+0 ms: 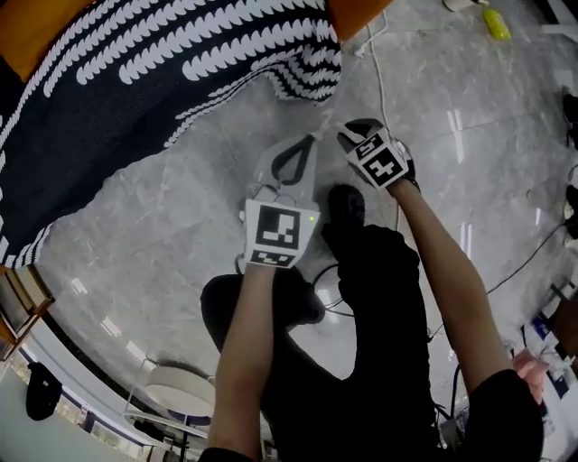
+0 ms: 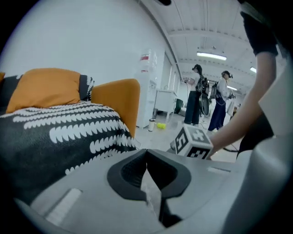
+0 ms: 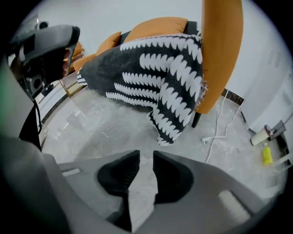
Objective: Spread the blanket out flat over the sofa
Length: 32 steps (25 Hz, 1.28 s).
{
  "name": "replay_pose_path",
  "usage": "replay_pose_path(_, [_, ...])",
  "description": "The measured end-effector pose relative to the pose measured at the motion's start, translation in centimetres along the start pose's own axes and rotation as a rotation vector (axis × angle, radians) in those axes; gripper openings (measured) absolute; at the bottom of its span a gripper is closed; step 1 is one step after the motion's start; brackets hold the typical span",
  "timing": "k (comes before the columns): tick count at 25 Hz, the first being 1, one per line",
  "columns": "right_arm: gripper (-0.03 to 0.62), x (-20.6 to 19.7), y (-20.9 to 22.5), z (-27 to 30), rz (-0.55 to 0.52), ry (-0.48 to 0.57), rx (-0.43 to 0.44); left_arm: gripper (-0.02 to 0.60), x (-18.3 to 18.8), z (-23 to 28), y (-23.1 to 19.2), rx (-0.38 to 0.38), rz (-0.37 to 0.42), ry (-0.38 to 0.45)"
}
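The blanket hides most of the sofa; both are cut off above.

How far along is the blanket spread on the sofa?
Done: the blanket lies draped over the sofa. In hand: nothing; the left gripper is shut and empty, the right gripper open and empty, both clear of the fabric. Left: one corner hangs off the front toward the floor and orange cushion shows at the back, so it probably needs more pulling flat.

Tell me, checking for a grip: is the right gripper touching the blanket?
Apart. Right gripper view shows bare floor between the right gripper and the blanket.
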State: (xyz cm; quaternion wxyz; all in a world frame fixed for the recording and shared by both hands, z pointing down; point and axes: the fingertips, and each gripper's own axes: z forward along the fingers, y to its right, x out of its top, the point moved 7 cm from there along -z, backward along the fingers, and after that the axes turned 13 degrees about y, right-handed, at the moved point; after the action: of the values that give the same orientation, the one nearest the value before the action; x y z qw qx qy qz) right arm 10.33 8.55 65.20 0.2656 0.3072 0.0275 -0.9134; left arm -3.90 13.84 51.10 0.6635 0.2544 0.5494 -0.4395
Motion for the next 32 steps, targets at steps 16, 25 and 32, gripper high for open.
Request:
replay_pose_path(16, [0.095, 11.9, -1.7, -17.5, -0.067, 0.013, 0.132, 0.011, 13.7, -5.5, 4.2, 0.094, -0.173, -0.099])
replay_pose_path(25, [0.094, 19.2, -2.7, -29.8, -0.093, 0.065, 0.179, 0.011, 26.0, -9.0, 7.2, 0.143, -0.231, -0.117])
replay_pose_path(32, [0.094, 25.3, -4.0, -37.6, -0.119, 0.127, 0.194, 0.011, 34.5, -12.0, 7.8, 0.167, -0.245, -0.110])
